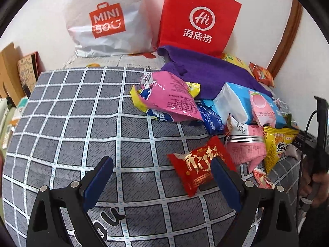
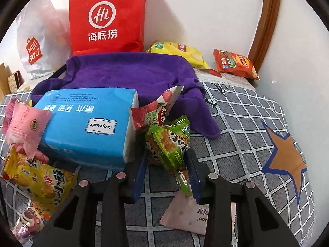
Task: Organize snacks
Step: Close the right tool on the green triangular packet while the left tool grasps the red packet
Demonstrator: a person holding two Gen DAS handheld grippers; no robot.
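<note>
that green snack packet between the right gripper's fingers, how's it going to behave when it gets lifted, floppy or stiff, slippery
The green snack packet looks puffed and crinkly, so it is probably light, with a body that holds shape while the crimped tail flops. Its glossy film may slip between the right gripper's pads, which stand close around its narrow end. The chunky contents showing through seem brittle, so a hard squeeze could crush them.

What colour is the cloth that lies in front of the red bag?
Purple. The cloth shows best in the right wrist view, just in front of the red bag.
</note>
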